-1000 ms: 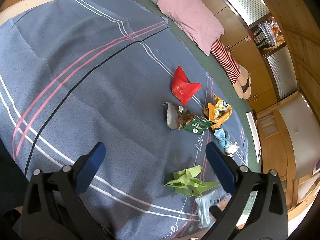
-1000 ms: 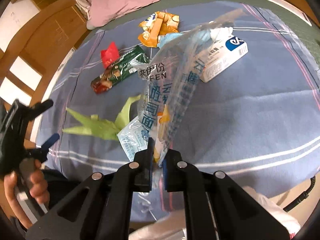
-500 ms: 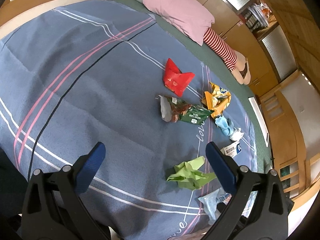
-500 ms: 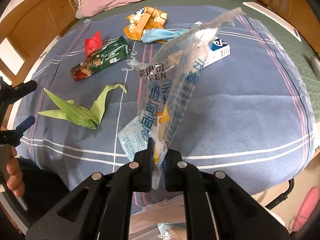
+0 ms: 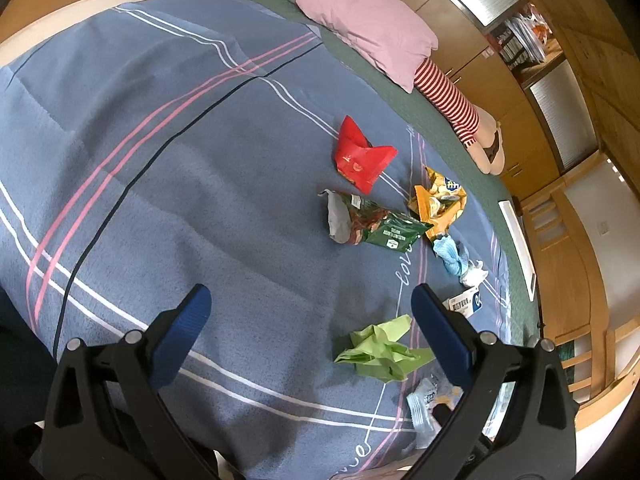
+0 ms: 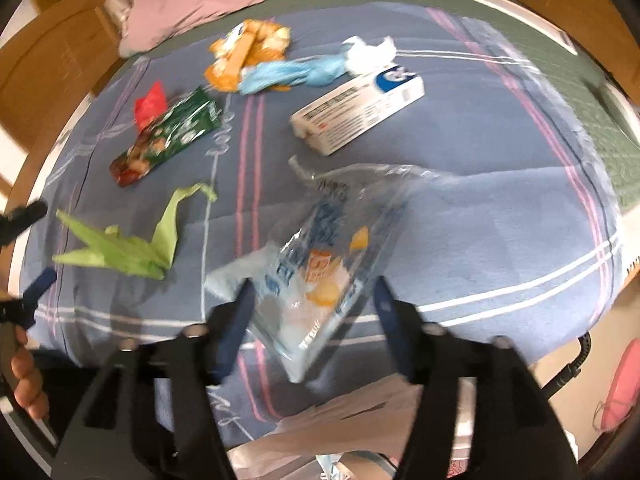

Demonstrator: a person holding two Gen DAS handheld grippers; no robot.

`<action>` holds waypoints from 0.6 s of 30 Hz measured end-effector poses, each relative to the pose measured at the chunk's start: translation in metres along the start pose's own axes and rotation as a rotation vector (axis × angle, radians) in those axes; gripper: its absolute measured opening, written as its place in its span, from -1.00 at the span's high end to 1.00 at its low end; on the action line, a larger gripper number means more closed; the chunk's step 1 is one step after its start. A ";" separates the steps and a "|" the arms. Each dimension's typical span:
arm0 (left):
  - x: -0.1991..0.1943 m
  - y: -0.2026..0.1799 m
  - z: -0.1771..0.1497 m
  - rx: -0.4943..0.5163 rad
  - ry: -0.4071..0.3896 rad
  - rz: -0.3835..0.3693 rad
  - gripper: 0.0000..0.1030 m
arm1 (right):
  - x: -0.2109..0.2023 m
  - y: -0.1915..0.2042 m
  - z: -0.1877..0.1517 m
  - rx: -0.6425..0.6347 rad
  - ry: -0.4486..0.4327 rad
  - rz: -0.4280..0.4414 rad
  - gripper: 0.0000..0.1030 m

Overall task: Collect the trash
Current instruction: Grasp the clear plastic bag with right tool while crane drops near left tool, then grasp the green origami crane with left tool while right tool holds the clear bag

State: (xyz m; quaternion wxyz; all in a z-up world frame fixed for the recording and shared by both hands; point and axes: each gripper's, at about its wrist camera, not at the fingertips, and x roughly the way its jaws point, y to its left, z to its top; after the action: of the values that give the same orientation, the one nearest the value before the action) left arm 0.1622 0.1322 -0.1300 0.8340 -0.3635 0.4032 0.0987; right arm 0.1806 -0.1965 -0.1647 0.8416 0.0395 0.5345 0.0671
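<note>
**Litter spread over a blue striped bedspread**

Blue bedspread (image 5: 168, 168) with pink and white stripes covers the bed, and a pink pillow (image 5: 368, 24) lies at 12 o'clock in the left wrist view. Trash sits clustered toward 3 o'clock there: a red wrapper (image 5: 360, 158), a green snack bag (image 5: 380, 228) just below it, an orange chip bag (image 5: 438, 202) to its right, and a blue crumpled wrapper (image 5: 452, 254) near a white box (image 5: 466, 304). A green paper crane (image 5: 380, 350) lies at 5 o'clock, close to the left claw (image 5: 306, 320), whose blue-padded jaws stand wide apart with nothing between them.

From the right wrist view, the right claw (image 6: 312, 316) is released, its jaws spread. A clear plastic bag (image 6: 332, 256) with blue print hangs loose between them, blurred, tilting toward 1 o'clock; whether it touches either jaw cannot be told. Beyond it at 12 o'clock lies the white box (image 6: 360, 112), with the paper crane (image 6: 132, 244) at 9 o'clock.
</note>
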 end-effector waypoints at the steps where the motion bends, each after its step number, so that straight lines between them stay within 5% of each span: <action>1: 0.000 -0.001 0.000 0.001 0.000 0.001 -0.93 | 0.000 -0.002 0.002 0.012 -0.003 -0.001 -0.36; 7: 0.000 -0.002 0.000 0.007 0.003 0.004 -0.93 | 0.005 -0.001 0.013 0.053 -0.002 -0.010 -0.43; 14: 0.006 -0.028 -0.010 0.176 0.032 0.009 -0.93 | 0.022 0.028 0.013 -0.067 -0.004 -0.052 -0.42; 16: 0.008 -0.033 -0.013 0.208 0.041 0.016 -0.93 | 0.026 0.035 0.010 -0.113 -0.008 -0.068 -0.20; 18: 0.011 -0.036 -0.016 0.235 0.058 0.017 -0.93 | 0.032 0.037 0.008 -0.143 0.007 -0.056 0.35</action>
State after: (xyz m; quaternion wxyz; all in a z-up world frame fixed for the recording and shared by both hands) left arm 0.1765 0.0941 -0.1259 0.8581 -0.2625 0.4389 0.0470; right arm 0.1982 -0.1547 -0.1848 0.8418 -0.0360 0.5323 0.0817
